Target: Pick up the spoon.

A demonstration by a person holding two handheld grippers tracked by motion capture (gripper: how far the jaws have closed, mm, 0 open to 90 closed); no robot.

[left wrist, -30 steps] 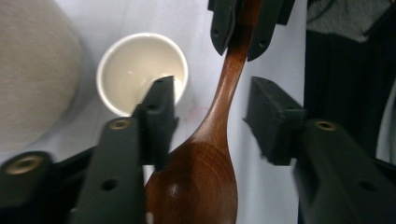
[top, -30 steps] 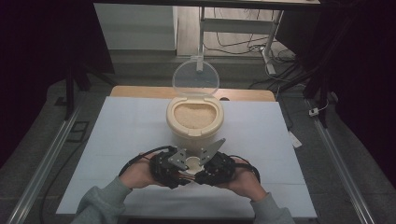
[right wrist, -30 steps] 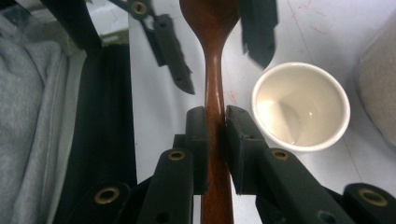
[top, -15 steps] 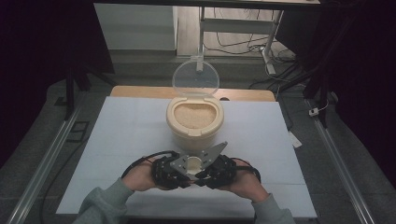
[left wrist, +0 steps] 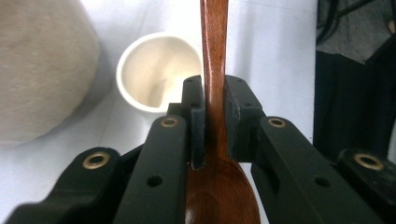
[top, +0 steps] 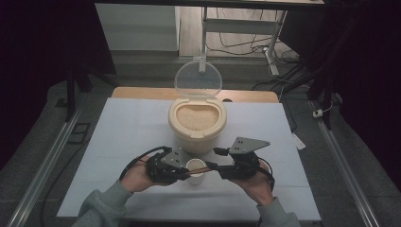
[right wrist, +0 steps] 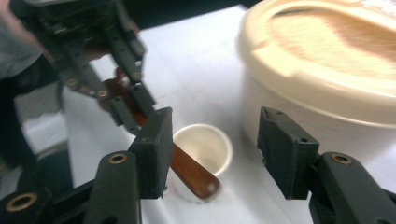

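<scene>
The right gripper (right wrist: pixel 212 154) has just opened, releasing the wooden spoon (left wrist: pixel 215 70); the left gripper (left wrist: pixel 215 121) clamps it. Swing toward the rice container (top: pixel 197 122) at twelve o'clock, clearing the cup (top: pixel 195 168).

dim room, table (top: pixel 118 142) lit from above; right gripper view motion-blurred, near fingers soft.

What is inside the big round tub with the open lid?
The tub is filled near the rim with pale grains, maybe rice. The grains hide the bottom and anything under them.
</scene>
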